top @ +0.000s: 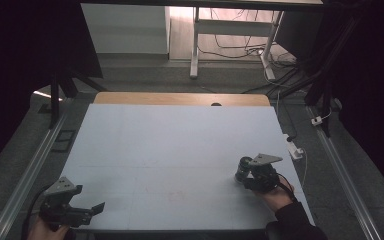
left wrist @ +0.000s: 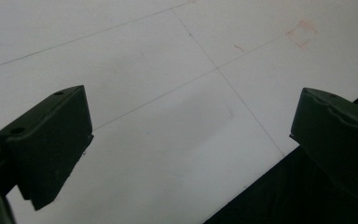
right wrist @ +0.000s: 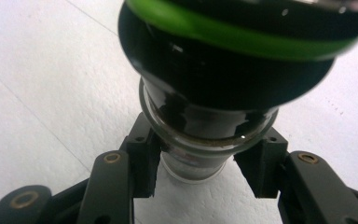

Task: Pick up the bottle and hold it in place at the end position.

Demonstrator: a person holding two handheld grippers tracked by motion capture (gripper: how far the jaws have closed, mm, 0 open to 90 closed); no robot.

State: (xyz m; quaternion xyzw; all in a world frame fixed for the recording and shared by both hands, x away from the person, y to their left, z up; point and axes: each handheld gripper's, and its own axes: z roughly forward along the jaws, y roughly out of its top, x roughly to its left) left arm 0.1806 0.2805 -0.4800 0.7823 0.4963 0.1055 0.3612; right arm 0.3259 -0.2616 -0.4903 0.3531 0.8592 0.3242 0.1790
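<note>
On the near right of the pale table [top: 180,145] we judge the pick-up step is in hand: our right gripper [right wrist: 200,163] pinches the lower part of a dark bottle [right wrist: 205,126] with a green band. Next comes a steady lift. Our left gripper [left wrist: 186,135], near left, hangs spread and empty.

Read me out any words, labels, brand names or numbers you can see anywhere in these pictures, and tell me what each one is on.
None can be read.
The dark glass bottle with the black cap and green band, clamped in the right gripper, shows no label.
The pale blue table top carries only thin lines and a faint reddish square outline, no letters.
</note>
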